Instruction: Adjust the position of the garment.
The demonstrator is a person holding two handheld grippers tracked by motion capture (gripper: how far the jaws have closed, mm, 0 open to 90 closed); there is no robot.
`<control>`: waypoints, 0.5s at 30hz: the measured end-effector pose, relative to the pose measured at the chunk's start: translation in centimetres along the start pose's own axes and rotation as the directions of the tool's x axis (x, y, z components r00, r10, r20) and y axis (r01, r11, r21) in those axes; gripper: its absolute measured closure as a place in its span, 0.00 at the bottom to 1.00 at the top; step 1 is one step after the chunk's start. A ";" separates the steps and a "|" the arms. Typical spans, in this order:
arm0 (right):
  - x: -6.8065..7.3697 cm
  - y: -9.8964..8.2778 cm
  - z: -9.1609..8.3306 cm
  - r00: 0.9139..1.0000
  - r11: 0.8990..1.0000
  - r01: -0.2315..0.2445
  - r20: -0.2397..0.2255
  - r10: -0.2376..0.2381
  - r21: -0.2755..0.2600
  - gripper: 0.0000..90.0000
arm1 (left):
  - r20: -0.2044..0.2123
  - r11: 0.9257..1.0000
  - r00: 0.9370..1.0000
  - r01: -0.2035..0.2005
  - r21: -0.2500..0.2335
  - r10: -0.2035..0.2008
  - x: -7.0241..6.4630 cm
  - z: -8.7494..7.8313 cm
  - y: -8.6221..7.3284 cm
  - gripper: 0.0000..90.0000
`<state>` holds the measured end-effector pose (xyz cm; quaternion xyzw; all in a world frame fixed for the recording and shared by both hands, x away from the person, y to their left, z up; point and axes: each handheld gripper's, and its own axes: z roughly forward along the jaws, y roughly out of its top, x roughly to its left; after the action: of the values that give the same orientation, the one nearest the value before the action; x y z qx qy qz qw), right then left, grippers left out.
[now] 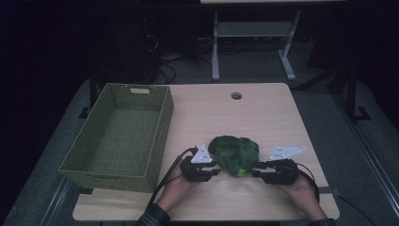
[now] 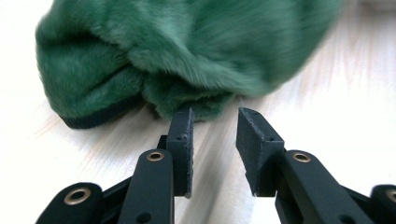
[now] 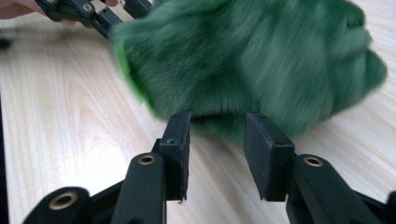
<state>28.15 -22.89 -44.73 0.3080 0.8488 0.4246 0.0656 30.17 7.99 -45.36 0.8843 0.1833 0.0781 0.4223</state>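
- Dark floor and the legs of a metal frame (image 1: 251, 44) lie beyond the pale wooden tabletop (image 1: 263, 117) where I work, and a small round hole (image 1: 236, 96) sits near its far edge.
- On my left stands a green woven basket (image 1: 89, 146), with a handle slot in its far wall.
- Near the front edge, between my two hands, a green furry cloth (image 1: 235, 154) lies bunched in a heap on the bare wood, just right of the basket.
- My left gripper (image 1: 217, 172) points in at the heap from its left side, jaws partly apart with nothing between the pads.
- In the left gripper view the cloth (image 2: 187, 51) lies just past my left gripper (image 2: 215, 128), a dark hem showing along its lower fold; whether the tips brush the fur I cannot tell.
- My right gripper (image 1: 254, 173) points in from the other side, jaws likewise partly open and gripping nothing.
- In the right gripper view the cloth (image 3: 252, 60) is blurred, its edge just beyond my right gripper (image 3: 217, 130), and my left gripper (image 3: 88, 11) shows at the far side of the heap.
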 end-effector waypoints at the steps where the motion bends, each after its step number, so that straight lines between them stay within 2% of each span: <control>1: 0.1 -0.1 -0.2 1.000 1.000 0.001 0.001 -0.001 -0.003 0.67 | 0.000 1.000 1.000 0.004 -0.008 -0.004 -0.1 -0.3 0.1 0.73; 5: 0.4 -0.4 -1.4 1.000 0.999 0.002 0.024 -0.001 -0.037 0.68 | 0.005 0.999 1.000 0.023 -0.025 -0.023 -0.2 -1.0 0.1 0.75; 8: -0.1 -0.1 -2.3 0.999 0.998 -0.004 0.047 0.007 -0.066 0.76 | 0.007 0.998 1.000 0.030 -0.048 -0.030 -0.3 -1.7 0.7 0.80; 9: -0.1 -0.1 -2.3 0.999 0.998 -0.004 0.047 0.007 -0.066 0.76 | 0.007 0.998 1.000 0.030 -0.048 -0.030 -0.3 -1.7 0.7 0.85; 10: -0.9 0.4 -2.7 0.998 0.996 -0.020 0.061 0.026 -0.089 0.84 | 0.010 0.998 1.000 0.030 -0.057 -0.029 -0.3 -1.8 1.0 0.85; 12: -1.5 1.0 -2.9 0.997 0.995 -0.019 0.078 0.027 -0.097 0.94 | 0.022 0.997 0.999 0.032 -0.070 -0.030 -0.4 -1.9 1.6 0.90; 15: -2.6 1.8 -2.7 0.995 0.995 -0.023 0.098 0.032 -0.100 1.00 | 0.043 0.996 0.999 0.034 -0.088 -0.030 -0.7 -2.0 2.7 0.96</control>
<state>30.06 -25.49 -42.03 0.3367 0.8182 0.4510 0.1170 29.60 7.54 -41.97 0.8631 0.1849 0.0609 0.4661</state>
